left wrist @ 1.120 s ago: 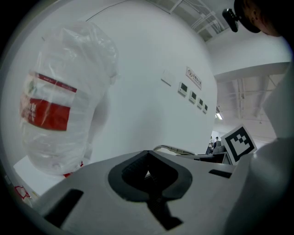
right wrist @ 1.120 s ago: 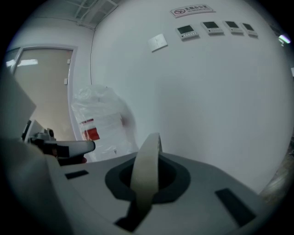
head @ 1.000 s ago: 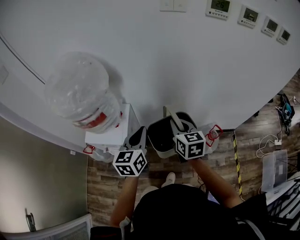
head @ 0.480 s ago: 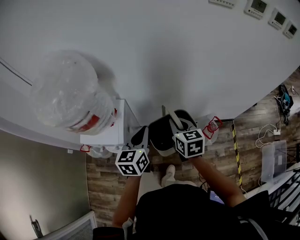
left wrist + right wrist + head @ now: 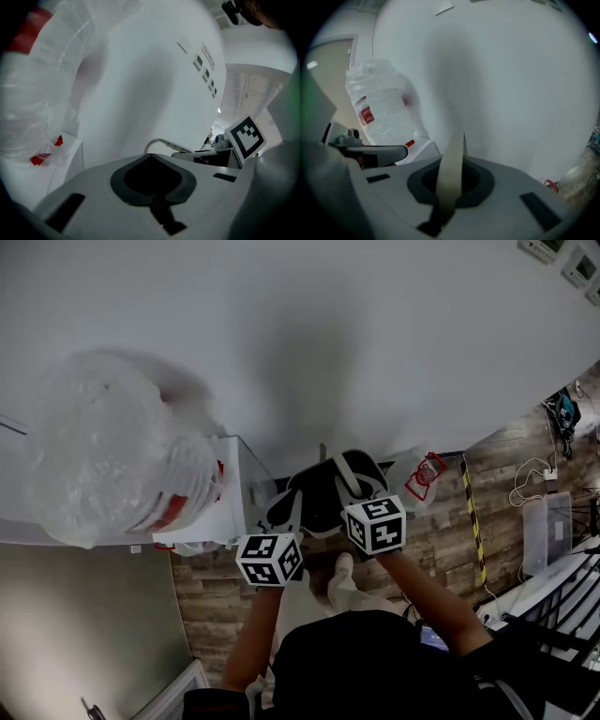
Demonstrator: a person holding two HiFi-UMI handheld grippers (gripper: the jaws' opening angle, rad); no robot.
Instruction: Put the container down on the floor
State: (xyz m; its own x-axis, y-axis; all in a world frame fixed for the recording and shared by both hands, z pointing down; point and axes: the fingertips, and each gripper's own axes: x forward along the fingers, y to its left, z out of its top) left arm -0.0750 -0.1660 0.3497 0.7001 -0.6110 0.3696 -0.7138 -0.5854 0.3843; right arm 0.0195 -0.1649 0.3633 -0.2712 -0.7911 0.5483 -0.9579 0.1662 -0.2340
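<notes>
The container (image 5: pixel 323 507) is being held above the floor (image 5: pixel 441 535), its strap (image 5: pixel 451 168) being pinched by the right gripper (image 5: pixel 354 486), the left gripper (image 5: pixel 281 514) pressed together beside the rim; a slow, level descent is being called for.

One container (image 5: pixel 323 501), just the one. Two claws in play: left claw (image 5: pixel 279 514), right claw (image 5: pixel 361 486). Left of the container, one plastic-wrapped water bottle (image 5: pixel 103 460) on one white dispenser (image 5: pixel 223 507). Right of the container, one plastic bag (image 5: pixel 422 476), one yellow-and-black tape strip (image 5: pixel 474 526), one clear box (image 5: pixel 544 549)
</notes>
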